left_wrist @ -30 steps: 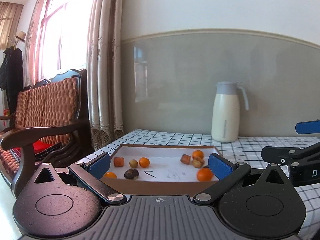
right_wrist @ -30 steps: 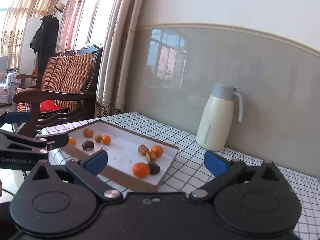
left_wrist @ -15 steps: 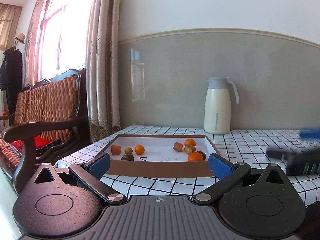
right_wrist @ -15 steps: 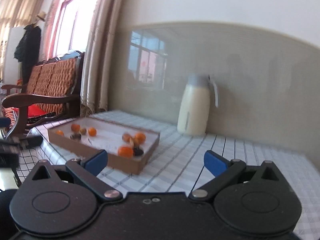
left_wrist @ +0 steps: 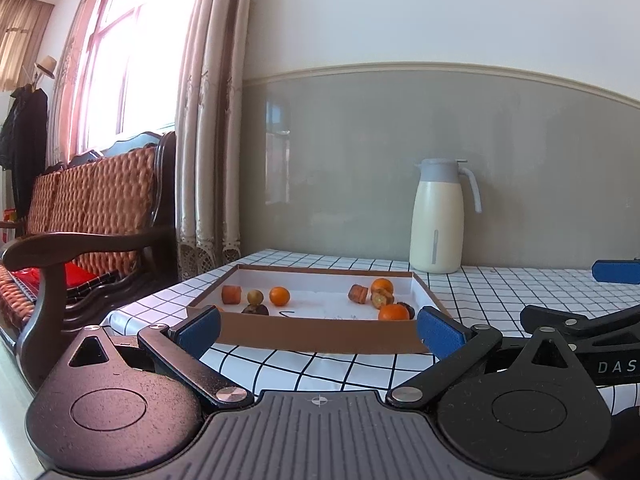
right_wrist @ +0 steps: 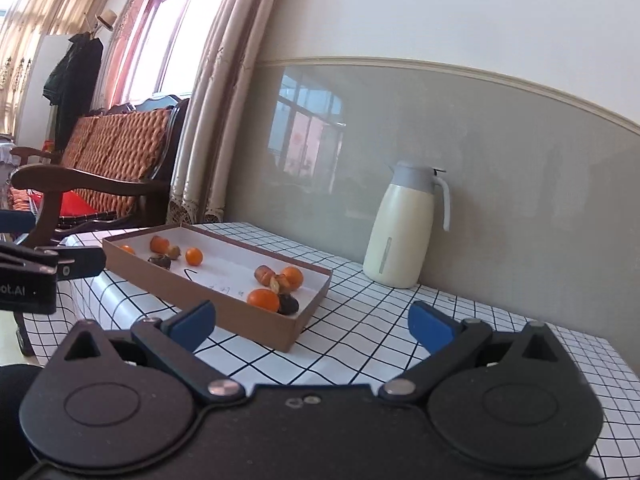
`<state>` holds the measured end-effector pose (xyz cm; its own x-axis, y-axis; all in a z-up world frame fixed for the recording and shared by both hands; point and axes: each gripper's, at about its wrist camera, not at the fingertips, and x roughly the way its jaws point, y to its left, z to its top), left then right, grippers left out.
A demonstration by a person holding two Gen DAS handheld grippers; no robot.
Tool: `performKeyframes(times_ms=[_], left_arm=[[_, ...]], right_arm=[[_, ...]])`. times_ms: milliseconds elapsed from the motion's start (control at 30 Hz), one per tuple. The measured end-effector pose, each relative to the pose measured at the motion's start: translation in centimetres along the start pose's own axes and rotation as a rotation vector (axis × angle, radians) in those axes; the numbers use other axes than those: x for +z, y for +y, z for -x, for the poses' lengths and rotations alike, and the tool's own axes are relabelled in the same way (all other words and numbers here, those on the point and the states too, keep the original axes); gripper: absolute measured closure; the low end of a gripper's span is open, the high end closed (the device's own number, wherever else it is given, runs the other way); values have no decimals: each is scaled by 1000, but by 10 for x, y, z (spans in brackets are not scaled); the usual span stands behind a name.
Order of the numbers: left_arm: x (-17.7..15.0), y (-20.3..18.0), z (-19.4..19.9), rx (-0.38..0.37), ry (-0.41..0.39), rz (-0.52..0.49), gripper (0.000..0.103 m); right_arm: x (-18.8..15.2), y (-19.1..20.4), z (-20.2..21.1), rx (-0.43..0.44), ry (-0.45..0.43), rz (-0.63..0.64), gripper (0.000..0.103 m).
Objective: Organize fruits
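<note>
Both blue-padded grippers, left [left_wrist: 318,328] and right [right_wrist: 311,322], gape empty before the shallow brown cardboard tray [left_wrist: 320,334] of small orange fruits [left_wrist: 279,295] on the checked tablecloth's [right_wrist: 360,344] left edge.

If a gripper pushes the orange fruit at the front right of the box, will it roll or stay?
The orange fruit looks round and smooth, so it would probably roll. A dark fruit lies right beside it and the box wall is near, so it should stop soon. Its skin looks glossy, so the fingers may slip.
</note>
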<state>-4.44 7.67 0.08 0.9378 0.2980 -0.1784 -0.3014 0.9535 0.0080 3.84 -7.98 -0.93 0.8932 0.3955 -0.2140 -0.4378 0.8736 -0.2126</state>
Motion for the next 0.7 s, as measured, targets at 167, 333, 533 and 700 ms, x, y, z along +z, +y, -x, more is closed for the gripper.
performKeyframes(times_ms=[167, 333, 533, 700], left_arm=[[-1, -3, 0, -3, -2, -18, 0], [0, -6, -1, -8, -3, -36, 0], [0, -9, -1, -7, -6, -42, 0], [0, -9, -1, -8, -6, -43, 0]], right_arm=[[0, -11, -1, -5, 8, -62, 6], [-2, -14, 0, -6, 3, -74, 6], [-2, -16, 2, -8, -2, -79, 6], [-2, -19, 2, -10, -1, -95, 6]])
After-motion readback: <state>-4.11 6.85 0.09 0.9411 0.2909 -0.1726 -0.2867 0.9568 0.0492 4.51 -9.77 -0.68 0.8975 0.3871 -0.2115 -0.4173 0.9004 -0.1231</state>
